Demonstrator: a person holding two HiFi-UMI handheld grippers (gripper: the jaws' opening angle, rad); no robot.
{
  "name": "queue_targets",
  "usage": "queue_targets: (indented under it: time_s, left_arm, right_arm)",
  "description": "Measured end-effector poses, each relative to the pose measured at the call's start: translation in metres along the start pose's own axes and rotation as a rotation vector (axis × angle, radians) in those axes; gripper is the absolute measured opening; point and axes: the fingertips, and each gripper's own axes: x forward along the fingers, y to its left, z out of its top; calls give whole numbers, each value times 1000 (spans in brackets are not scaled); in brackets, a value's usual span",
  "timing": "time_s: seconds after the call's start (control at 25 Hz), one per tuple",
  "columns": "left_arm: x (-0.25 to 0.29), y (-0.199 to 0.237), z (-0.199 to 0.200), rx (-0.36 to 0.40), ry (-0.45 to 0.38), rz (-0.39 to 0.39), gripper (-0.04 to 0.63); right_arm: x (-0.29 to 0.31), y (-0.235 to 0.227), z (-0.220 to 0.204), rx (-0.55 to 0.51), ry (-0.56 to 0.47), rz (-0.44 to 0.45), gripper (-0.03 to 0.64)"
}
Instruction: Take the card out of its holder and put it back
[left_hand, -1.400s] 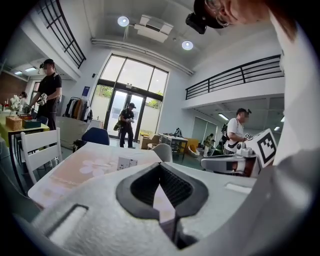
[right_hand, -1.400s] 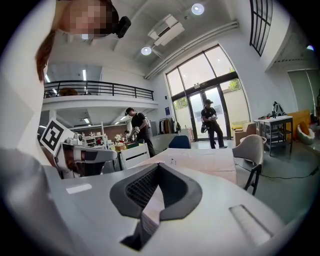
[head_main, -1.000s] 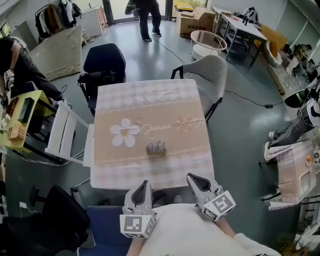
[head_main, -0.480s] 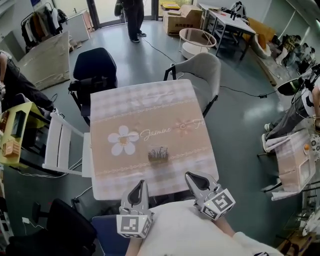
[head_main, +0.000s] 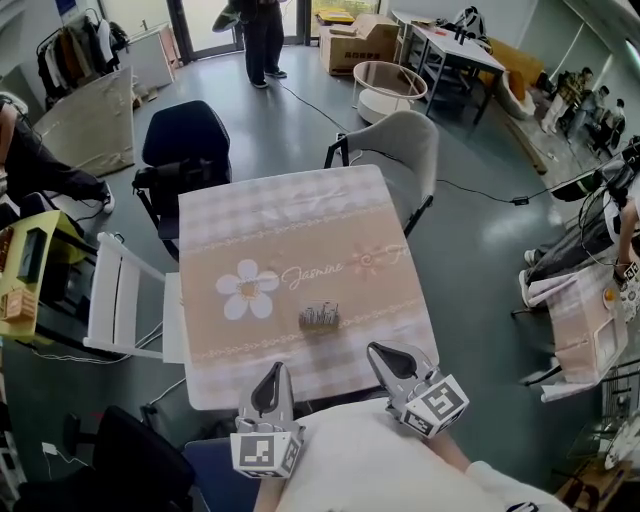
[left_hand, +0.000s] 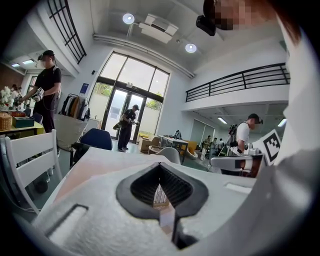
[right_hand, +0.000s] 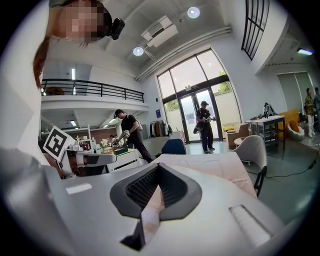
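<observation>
Hovering at the near edge of the bench (head_main: 280, 210), left hand-held gripper (head_main: 272, 370) and right hand-held gripper (head_main: 383, 352) both have jaws together, gripping nothing; holder (head_main: 319, 323) sits just ahead, card (head_main: 318, 312) upright in it

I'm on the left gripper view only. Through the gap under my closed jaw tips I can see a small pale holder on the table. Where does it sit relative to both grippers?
Observer: The head view shows the small pale card holder standing ahead of and between the left gripper and the right gripper. Neither touches it.
Operator: Is the right one carrying anything?
Observer: No. The right gripper view shows its jaw tips together, with only cloth showing in the gap behind them.
Operator: Give me a landmark for the holder.
Observer: On the pink checked tablecloth, it stands to the right of the white flower print, a little nearer the person.
</observation>
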Motion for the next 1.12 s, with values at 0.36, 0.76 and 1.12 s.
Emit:
queue_targets:
  time_s: [0.36,0.76,1.12]
  left_arm:
    - [10,19,10,-20,-41,49,3]
    - [20,40,15,-37,-45,90,3]
    - [33,40,10,-26,-2,94,3]
  right_arm:
    - [23,-15,5,-30,1,44,-3]
    - [95,-64,-51,-43,160,146,74]
    - [144,-66,-77,-22,215,286,110]
